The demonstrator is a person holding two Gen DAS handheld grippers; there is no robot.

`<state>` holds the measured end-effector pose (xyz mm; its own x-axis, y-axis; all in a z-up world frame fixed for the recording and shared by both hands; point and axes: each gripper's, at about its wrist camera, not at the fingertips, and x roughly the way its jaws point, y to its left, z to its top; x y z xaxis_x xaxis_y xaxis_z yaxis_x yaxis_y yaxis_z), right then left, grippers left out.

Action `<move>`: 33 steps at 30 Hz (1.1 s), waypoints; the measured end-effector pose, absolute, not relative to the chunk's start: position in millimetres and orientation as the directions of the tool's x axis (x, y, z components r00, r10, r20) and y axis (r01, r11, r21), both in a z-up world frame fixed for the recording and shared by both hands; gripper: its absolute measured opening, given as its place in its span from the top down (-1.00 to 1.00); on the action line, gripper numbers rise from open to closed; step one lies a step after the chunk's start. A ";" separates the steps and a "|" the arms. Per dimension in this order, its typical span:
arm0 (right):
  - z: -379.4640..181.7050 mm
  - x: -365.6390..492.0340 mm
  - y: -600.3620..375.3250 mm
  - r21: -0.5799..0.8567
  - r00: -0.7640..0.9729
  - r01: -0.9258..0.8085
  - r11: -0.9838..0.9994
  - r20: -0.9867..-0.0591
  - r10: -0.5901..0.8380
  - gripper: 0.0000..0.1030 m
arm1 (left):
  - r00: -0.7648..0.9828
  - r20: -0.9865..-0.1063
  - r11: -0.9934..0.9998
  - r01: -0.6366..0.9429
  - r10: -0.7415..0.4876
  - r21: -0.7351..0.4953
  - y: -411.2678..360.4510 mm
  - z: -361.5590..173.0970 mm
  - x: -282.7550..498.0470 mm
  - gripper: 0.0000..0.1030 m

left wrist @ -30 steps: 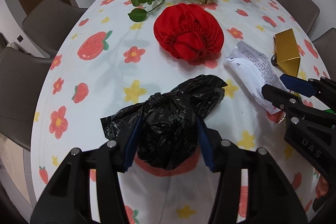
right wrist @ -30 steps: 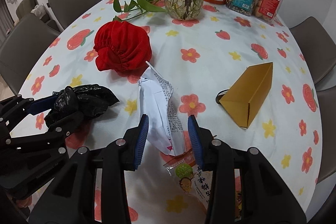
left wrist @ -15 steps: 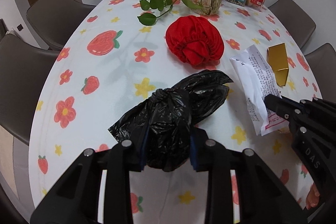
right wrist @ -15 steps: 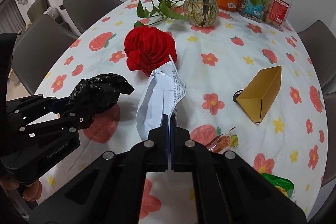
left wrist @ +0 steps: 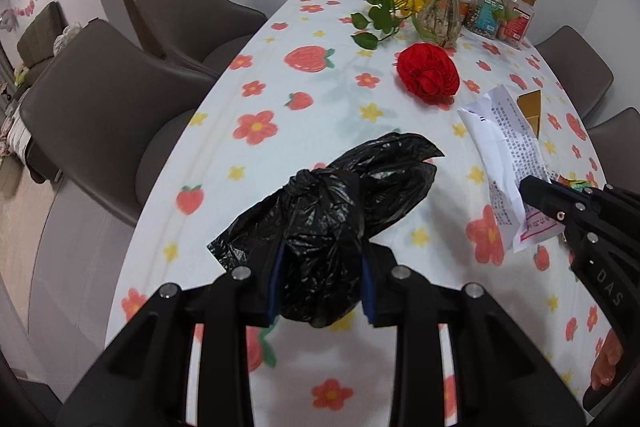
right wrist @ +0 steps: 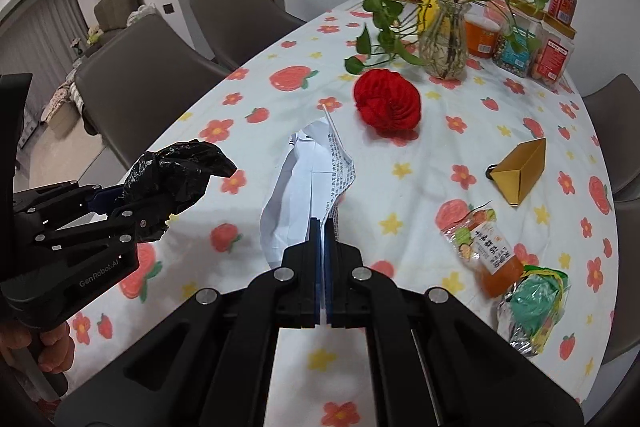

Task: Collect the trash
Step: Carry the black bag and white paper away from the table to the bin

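Observation:
A knotted black trash bag [left wrist: 332, 227] hangs above the flowered tablecloth [left wrist: 304, 115], with my left gripper [left wrist: 322, 283] shut on its lower bulge. The same bag [right wrist: 176, 171] shows at the left of the right wrist view, held in the left gripper [right wrist: 120, 203]. A crumpled white printed paper wrapper [right wrist: 312, 179] is lifted off the table, its near edge pinched in my right gripper [right wrist: 324, 231], which is shut on it. In the left wrist view the wrapper [left wrist: 508, 143] and the right gripper [left wrist: 536, 187] are at the right.
On the table are a red fabric ball [right wrist: 387, 105], a gold box [right wrist: 520, 171], an orange snack packet [right wrist: 486, 247], a green packet [right wrist: 532, 311], a glass vase with plants [right wrist: 444, 39] and jars behind it. Grey chairs [left wrist: 100, 107] ring the table.
Both grippers went from open to shut, the left on the black bag, the right on the white wrapper. Both then rose and drew back, lifting their loads off the table.

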<state>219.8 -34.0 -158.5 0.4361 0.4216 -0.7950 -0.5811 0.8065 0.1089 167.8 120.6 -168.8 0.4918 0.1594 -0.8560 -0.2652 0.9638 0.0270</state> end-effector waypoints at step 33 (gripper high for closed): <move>-167.4 -162.8 326.5 0.169 0.040 -0.938 0.303 -0.815 0.578 0.98 | 0.225 -0.887 0.567 -0.822 0.403 0.049 425.5 -180.9 -262.5 0.41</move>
<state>-162.8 326.5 -167.4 0.0399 0.5784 -0.8147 -0.9378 0.3031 0.1692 -262.5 425.5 -180.9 0.2252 0.4031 -0.8870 -0.8224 0.5668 0.0487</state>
